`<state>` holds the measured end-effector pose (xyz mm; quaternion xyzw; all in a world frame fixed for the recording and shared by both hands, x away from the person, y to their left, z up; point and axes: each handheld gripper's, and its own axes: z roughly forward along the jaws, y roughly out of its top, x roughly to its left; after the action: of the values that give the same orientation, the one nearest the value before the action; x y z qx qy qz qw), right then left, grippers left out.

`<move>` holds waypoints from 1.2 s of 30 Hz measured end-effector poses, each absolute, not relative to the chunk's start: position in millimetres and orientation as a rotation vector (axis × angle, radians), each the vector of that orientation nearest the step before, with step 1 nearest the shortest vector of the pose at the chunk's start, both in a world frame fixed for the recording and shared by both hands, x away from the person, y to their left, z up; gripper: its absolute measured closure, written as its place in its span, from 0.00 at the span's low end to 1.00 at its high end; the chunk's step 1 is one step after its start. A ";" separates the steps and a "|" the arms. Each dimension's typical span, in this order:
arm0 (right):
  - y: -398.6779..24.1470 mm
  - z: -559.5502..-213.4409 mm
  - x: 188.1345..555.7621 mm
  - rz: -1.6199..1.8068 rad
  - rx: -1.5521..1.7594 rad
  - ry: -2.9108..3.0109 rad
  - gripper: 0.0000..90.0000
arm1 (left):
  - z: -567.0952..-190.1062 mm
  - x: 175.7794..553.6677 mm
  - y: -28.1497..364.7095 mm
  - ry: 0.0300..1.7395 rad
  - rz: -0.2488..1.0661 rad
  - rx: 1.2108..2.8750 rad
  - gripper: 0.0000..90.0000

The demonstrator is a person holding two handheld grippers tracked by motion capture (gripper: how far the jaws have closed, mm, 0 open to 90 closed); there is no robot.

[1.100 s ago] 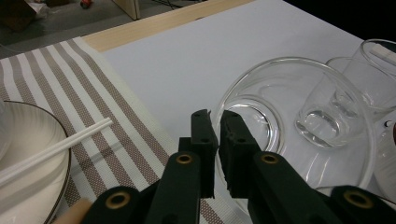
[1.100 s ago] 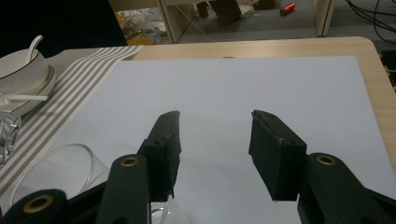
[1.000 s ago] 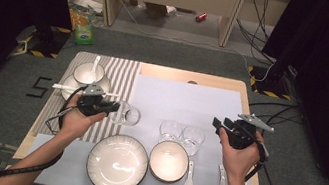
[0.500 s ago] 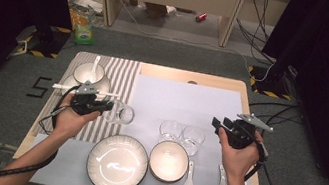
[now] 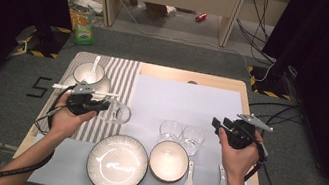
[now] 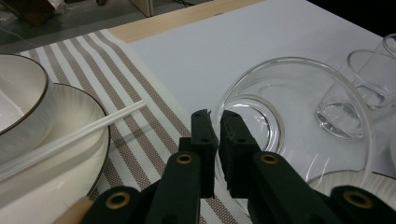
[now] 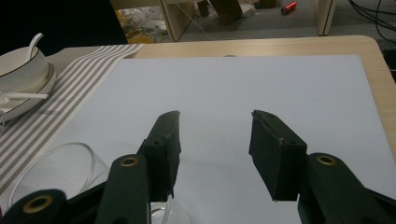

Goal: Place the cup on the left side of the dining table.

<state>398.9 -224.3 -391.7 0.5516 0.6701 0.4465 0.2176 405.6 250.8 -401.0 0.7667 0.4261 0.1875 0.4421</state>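
**Glass Bowl Pinched at the Rim**

While tipped on its side at the seam between ribbed striped mat [image 5: 120,72] and smooth pale sheet [image 5: 186,101], clear round glass bowl [image 6: 299,121] gripped by left gripper [image 6: 215,122], matte black jaws narrowed onto the thin rim. Right gripper [image 7: 215,135] held above the sheet, blocky jaws wide, nothing between. Near the bowl: two small clear tumblers [image 5: 180,135], glossy ridged plate [image 5: 117,163], cream bowl [image 5: 169,160], white ceramic spoon [image 5: 189,182].
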 end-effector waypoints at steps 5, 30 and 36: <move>-223.2 -391.9 399.3 1.233 1.524 1.859 0.59 | -399.9 405.3 256.2 1.067 0.479 1.907 0.94; -220.9 -391.9 399.2 1.233 1.526 1.862 0.59 | -405.4 400.4 284.7 1.141 0.526 1.889 0.94; -220.7 -392.5 399.7 1.237 1.519 1.864 0.59 | -407.2 400.5 290.0 1.156 0.530 1.891 0.94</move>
<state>399.7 -220.7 -392.5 0.5483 0.6729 0.4465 0.2173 400.5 290.0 -407.2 0.7538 0.4607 0.2111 0.4182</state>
